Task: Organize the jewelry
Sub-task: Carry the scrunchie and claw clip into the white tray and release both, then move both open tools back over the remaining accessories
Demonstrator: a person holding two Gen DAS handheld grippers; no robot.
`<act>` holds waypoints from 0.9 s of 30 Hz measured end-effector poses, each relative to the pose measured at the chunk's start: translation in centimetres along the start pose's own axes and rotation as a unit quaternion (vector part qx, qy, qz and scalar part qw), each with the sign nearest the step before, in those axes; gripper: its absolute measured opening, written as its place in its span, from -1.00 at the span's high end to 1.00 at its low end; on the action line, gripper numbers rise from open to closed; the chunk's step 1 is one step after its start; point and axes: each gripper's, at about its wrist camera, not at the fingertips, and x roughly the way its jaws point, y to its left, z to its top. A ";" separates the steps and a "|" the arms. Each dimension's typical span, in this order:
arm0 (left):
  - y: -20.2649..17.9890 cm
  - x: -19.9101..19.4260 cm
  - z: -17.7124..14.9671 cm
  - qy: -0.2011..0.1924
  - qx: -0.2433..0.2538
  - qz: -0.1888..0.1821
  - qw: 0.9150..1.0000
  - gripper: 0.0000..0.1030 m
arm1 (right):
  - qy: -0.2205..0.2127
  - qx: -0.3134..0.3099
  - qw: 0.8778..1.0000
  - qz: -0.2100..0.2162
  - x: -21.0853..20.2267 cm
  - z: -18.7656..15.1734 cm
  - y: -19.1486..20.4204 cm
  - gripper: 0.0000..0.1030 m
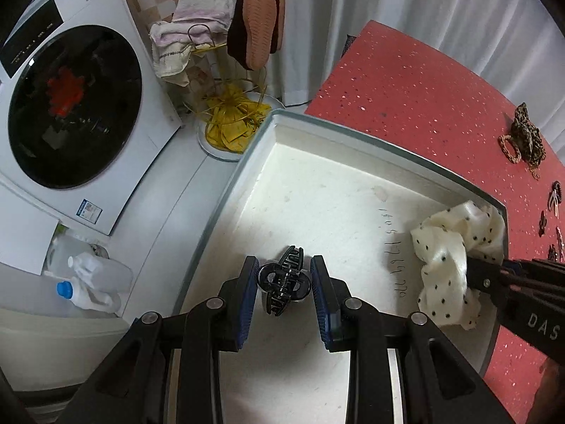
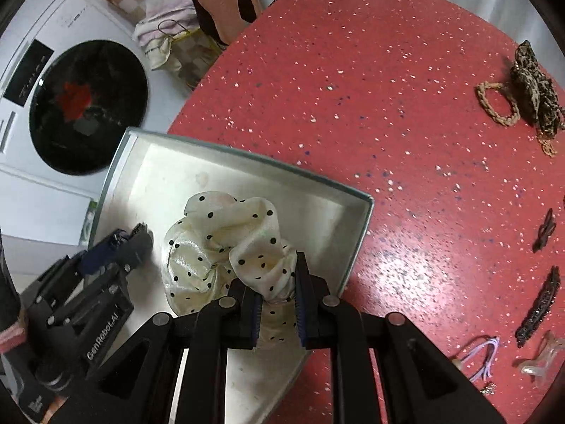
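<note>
Currently right tool pinches soft, light scrunchie by a fold; left tool straddles rigid, slick claw clip, contact unclear.

Right gripper jaws pinch polka-dot scrunchie (cream satin) — inside white box — on red table.

The left gripper points steeply down, its blue-padded fingers pressed against the two sides of a black clip. The right gripper also points steeply down, just beside the left, jaws nearly closed and pinching a fold of the scrunchie between the pads. In the right wrist view a pink-edged sleeve shows behind the left gripper.
</note>
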 end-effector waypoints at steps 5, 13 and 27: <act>-0.7 0.0 -0.2 -0.005 0.013 0.007 1.000 0.38 | -0.001 0.000 1.000 -0.009 -0.7 -1.0 -0.8 0.66; -0.5 -0.5 -0.4 -0.008 0.008 0.004 1.000 -0.51 | -0.008 0.011 1.000 0.006 -1.2 -0.7 -0.2 0.21; -0.9 -3.4 -0.8 -0.031 0.015 0.017 0.999 -1.00 | -0.057 0.053 0.997 0.025 -6.3 -0.9 -1.7 -0.37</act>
